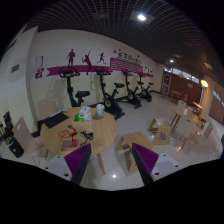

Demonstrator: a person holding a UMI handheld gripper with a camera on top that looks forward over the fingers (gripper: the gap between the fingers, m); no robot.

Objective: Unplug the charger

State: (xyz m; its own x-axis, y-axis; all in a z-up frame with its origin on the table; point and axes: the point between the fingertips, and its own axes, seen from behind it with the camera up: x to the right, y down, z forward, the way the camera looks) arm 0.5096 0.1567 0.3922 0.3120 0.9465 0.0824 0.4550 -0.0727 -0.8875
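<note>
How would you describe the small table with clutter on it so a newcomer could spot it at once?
Start at the white back wall with its red band of athlete silhouettes and the row of exercise bikes beneath it. In front of the bikes, just ahead of the open gripper, stands a light wooden table. Unlike the bare wooden pieces beside it, its top carries green and white items.

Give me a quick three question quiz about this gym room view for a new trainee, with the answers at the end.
1. True or false: the gripper has its fingers closed on a charger.
2. What stands along the far wall below the red silhouette figures? A) exercise bikes B) bookshelves C) a sofa
3. Fill in: just ahead of the fingers is a round wooden ____.

Key:
1. False; the fingers are open, holding nothing, and no charger can be made out.
2. A, the exercise bikes.
3. table.
</note>
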